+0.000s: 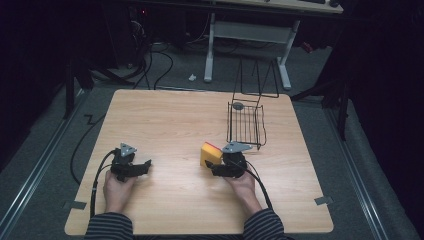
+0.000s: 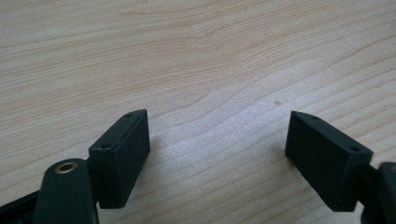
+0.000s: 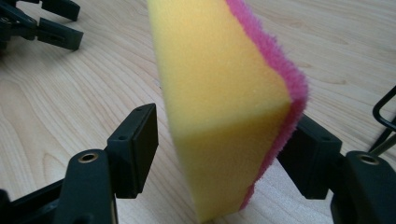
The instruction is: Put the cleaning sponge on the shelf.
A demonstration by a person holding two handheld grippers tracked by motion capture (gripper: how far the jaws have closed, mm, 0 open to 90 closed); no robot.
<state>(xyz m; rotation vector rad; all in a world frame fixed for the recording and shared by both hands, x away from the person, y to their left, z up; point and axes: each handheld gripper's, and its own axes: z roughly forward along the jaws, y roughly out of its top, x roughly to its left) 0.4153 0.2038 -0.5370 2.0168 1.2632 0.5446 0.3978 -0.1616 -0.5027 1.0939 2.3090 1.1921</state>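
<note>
Sponge straddled by the right tongs, not yet gripped

The yellow-and-pink sponge (image 3: 224,116) is stood on edge on the tabletop (image 1: 165,120), just in front of the wire basket (image 1: 246,124). It is flanked by the spread right tongs (image 3: 222,156): the pink side appears to be touched, a gap is left at the yellow side. The left tongs (image 2: 217,154) are held spread over bare wood. Gripping and lifting are judged still to be done.

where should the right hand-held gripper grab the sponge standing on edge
Across its thin dimension: one pad on the yellow foam face, one on the pink scouring face of the sponge. It stands on edge between the right hand-held gripper's open jaws, so come in level.
</note>
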